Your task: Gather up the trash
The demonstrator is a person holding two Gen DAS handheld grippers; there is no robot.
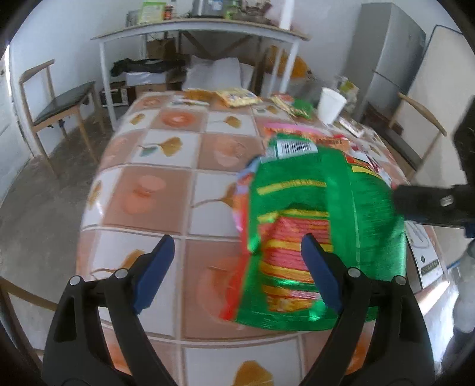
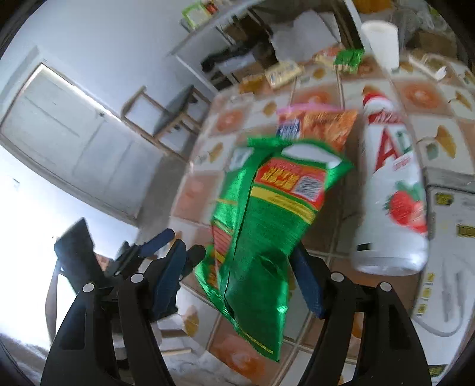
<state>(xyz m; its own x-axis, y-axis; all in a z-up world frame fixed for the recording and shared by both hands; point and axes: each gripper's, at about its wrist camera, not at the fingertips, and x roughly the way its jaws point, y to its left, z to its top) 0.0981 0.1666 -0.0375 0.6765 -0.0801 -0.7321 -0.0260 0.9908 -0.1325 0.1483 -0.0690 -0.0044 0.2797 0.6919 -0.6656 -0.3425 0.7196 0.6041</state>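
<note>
A crinkled green snack bag [image 2: 261, 225] sits deep between the blue pads of my right gripper [image 2: 239, 261], which is shut on it above the tiled table [image 1: 166, 184]. In the left wrist view the same green bag [image 1: 311, 196] fills the middle right, and the right gripper's black finger [image 1: 421, 203] meets its right edge. My left gripper [image 1: 237, 249] is open just left of the bag. Its right pad [image 1: 322, 273] overlaps the bag's near corner without pressing it. Behind lie an orange snack bag [image 2: 323, 124] and a white strawberry drink bottle [image 2: 392, 193] on its side.
A white paper cup [image 1: 331, 105], yellow wrappers [image 1: 237, 98] and a small green packet [image 1: 302, 108] lie along the table's far edge. A white flat appliance [image 2: 451, 237] sits at the right. A wooden chair [image 1: 59, 107] and a shelf table [image 1: 202, 26] stand beyond.
</note>
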